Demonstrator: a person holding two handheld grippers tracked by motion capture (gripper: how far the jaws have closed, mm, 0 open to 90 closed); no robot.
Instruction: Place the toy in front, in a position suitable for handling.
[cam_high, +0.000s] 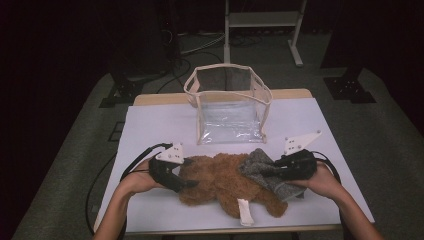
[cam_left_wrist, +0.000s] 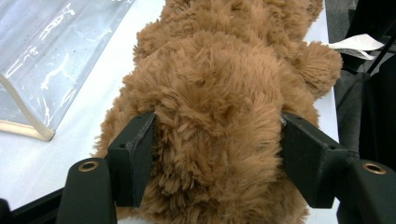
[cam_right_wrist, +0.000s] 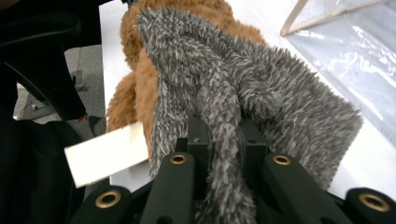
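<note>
- Plush bear (cam_high: 225, 182): brown, furry, lying flat on the near half of the table (cam_high: 150, 125); taken as landmark for all entries below.
- White tag (cam_high: 244, 212): at the bear's near edge, pointing toward the person.
- Left gripper (cam_high: 186, 172): at the bear's left end, held in the person's left hand (cam_high: 137, 181); jaws set fairly wide, one on each side of a thick fold of brown fur, pads pressed into the pile in the left gripper view (cam_left_wrist: 212, 149).
- Right gripper (cam_high: 274, 167): at the bear's right end, in the right hand (cam_high: 325, 182); jaws nearly together, pinching a fold of grey fuzzy cloth (cam_high: 262, 172).
- Grey fuzzy cloth: draped over the bear's right part, touching it.
- Clear bag (cam_high: 230, 105): transparent, cream-trimmed, standing open just beyond the bear, apart from it.
- White frame legs (cam_high: 297, 40): on the floor, well beyond the bear and table.
</note>
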